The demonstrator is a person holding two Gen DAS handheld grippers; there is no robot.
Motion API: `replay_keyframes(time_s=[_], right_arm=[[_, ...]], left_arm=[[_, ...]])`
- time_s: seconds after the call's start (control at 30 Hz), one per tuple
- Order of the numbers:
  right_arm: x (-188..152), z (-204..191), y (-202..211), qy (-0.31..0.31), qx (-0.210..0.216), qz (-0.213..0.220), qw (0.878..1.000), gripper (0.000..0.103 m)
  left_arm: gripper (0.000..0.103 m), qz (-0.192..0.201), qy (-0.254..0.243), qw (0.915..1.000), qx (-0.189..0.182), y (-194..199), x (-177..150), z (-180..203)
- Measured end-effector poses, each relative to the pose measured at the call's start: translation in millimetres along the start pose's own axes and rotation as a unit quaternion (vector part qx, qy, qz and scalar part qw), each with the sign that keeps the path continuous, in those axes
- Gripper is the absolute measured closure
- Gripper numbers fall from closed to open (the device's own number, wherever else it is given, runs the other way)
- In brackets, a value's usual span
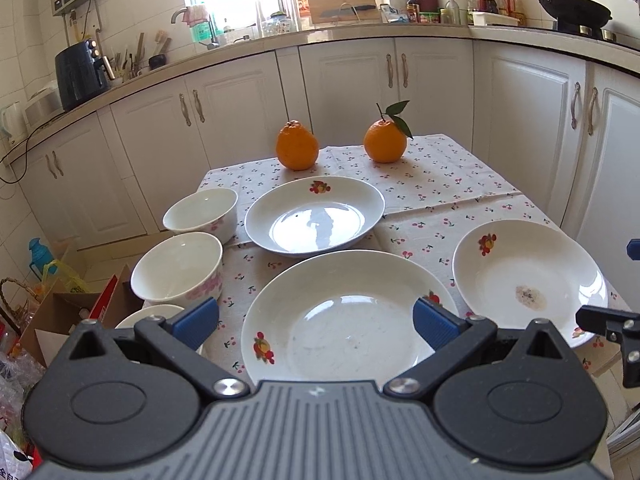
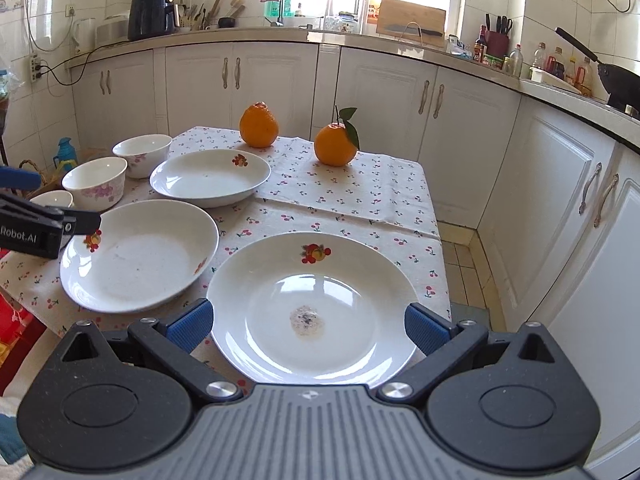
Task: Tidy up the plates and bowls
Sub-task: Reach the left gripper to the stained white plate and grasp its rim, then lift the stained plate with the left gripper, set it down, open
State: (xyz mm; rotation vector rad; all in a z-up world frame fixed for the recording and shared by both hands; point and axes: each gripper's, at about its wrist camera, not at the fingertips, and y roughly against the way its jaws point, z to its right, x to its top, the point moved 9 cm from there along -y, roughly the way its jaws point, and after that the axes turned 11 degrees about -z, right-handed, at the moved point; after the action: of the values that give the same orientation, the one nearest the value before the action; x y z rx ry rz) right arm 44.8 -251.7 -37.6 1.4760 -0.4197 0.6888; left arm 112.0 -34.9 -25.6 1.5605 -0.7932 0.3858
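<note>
Three white deep plates with fruit prints lie on the cherry-print tablecloth. My left gripper [image 1: 316,322] is open above the near rim of the near-left plate [image 1: 344,320]. My right gripper [image 2: 310,322] is open, and the stained right plate [image 2: 316,304] lies between its blue pads. The same stained plate [image 1: 528,276] shows in the left wrist view. A third plate [image 1: 316,216] lies farther back. Two white bowls with pink flowers [image 1: 178,266] [image 1: 202,212] stand at the table's left edge, and a third bowl [image 1: 154,314] shows only its rim behind my left finger.
Two oranges [image 1: 297,145] [image 1: 385,141] stand at the table's far end. White kitchen cabinets [image 1: 352,88] run behind and to the right. Boxes and bags [image 1: 60,312] crowd the floor left of the table. The right gripper's finger [image 1: 608,322] pokes in at the left view's right edge.
</note>
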Motion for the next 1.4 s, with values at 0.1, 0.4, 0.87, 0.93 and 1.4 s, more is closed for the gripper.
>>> replay_keyframes(time_s=[0.1,0.4,0.87,0.93,1.4], right_arm=[[-11.6,6.0,-9.8,-0.001,0.013,-0.017,1.0,0.0],[-41.3,14.6,-41.5,0.014,0.046,-0.066,0.997,0.0],[-43.1,28.1,-69.8,0.03,0.085,-0.062,0.994,0.0],[-43.9,28.5,-69.6,0.034,0.088,-0.054,0.994,0.0],[-43.1,31.3,-69.3,0.058,0.109,-0.033,0.992,0.0]], left_arm=[[0.001,-0.004,-0.011,0.9999,-0.008,-7.9,7.3,8.5],[0.001,-0.015,-0.06,0.9943,-0.087,-34.5,38.0,53.0],[0.001,-0.084,-0.152,0.9675,-0.184,-89.7,58.1,132.7],[0.001,-0.095,-0.163,0.9601,-0.206,-94.6,59.7,141.0],[0.009,-0.184,-0.24,0.9165,-0.262,-123.5,60.9,174.0]])
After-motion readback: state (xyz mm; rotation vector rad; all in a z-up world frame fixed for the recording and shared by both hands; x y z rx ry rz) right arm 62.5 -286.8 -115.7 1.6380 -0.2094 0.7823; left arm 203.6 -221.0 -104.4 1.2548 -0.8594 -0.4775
